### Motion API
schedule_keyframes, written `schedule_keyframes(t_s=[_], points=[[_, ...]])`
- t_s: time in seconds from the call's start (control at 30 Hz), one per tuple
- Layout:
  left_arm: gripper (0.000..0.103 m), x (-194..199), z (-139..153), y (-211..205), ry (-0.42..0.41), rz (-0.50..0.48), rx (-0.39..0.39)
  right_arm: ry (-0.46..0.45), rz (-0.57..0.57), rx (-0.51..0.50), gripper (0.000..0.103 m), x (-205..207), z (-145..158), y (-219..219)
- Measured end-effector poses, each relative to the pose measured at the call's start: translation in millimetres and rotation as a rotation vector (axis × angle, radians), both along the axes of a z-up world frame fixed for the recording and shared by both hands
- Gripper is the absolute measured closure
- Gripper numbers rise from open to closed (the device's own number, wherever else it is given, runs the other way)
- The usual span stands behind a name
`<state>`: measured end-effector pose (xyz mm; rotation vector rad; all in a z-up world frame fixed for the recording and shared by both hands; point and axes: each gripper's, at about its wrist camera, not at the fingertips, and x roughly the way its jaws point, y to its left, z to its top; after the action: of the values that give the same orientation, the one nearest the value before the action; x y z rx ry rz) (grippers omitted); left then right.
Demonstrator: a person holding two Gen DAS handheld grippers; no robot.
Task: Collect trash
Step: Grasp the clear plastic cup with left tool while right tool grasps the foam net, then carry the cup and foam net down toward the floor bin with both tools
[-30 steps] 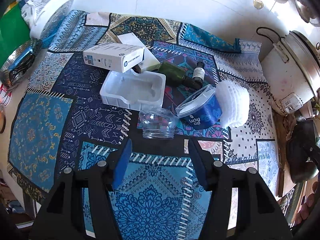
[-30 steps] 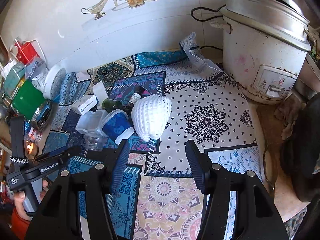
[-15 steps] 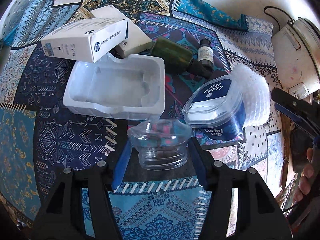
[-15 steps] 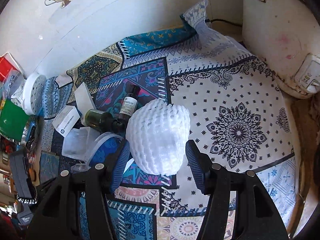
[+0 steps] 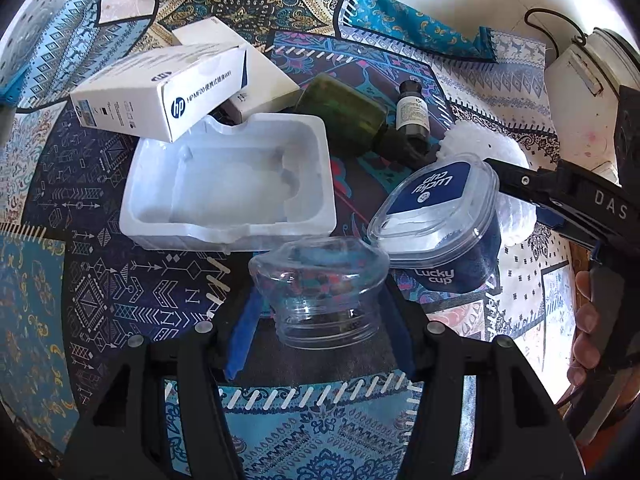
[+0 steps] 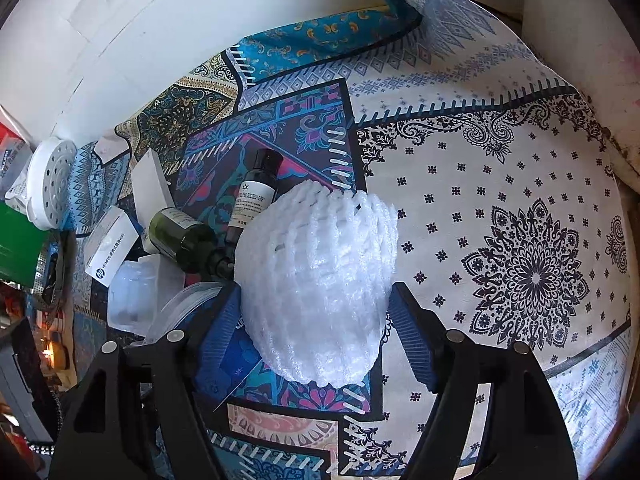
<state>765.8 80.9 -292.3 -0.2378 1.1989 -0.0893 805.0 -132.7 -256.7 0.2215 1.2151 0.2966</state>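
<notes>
Right wrist view: white foam net (image 6: pixel 316 288) between the just-widened, apart right hand-held gripper (image 6: pixel 316 320) jaws.

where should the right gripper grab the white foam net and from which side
Across the bulging middle of the white foam net, from above. It lies domed on the cloth, and the right gripper already straddles it, open, fingers on both flanks; soft mesh will squash, so close fully.

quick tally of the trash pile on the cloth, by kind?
Boxes: 2 — HP box, plain white box
Bottles: 2 — green bottle, small dark bottle
Plastic containers: 3 — white tray, clear jar, Lucky cup tub
Foam nets: 1
Total: 8
</notes>
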Motion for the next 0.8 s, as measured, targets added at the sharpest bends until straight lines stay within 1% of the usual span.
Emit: schedule_keyframes(t_s=[0.03,0.1,0.2,0.3,0.53,0.67,0.8], points=[[0.046,-1.3,0.9,0.1,-0.002,-0.001,0.002,-0.001,0.004,0.0,0.031,-0.9,0.8,0.2],[0.046,-3.9,3.4,0.2,-0.007,0.002,0.005,-0.011,0.005,0.006,0.039,-3.3,4.0,-0.6],[0.046,-9.3,8.7,0.9,-0.019,0.012,0.013,-0.009,0.009,0.025,0.046,-7.5,9.1,-5.1],[0.046,-17.2,15.9,1.6,-0.033,0.031,0.023,-0.032,0.011,0.016,0.052,-15.7,18.8,-11.8],[0.046,-49.2,38.4,-4.6,-0.087,0.108,0.048,-0.095,0.04,0.021,0.052,-49.7,45.3,-43.8],[0.046,-74.4,57.2,-16.0,-0.146,0.146,0.093,-0.138,0.073,0.012,0.052,-73.0,61.2,-60.6],[0.046,-101.1,81.9,-26.5,-0.209,0.17,0.122,-0.197,0.116,-0.009,0.052,-100.3,81.5,-68.2]])
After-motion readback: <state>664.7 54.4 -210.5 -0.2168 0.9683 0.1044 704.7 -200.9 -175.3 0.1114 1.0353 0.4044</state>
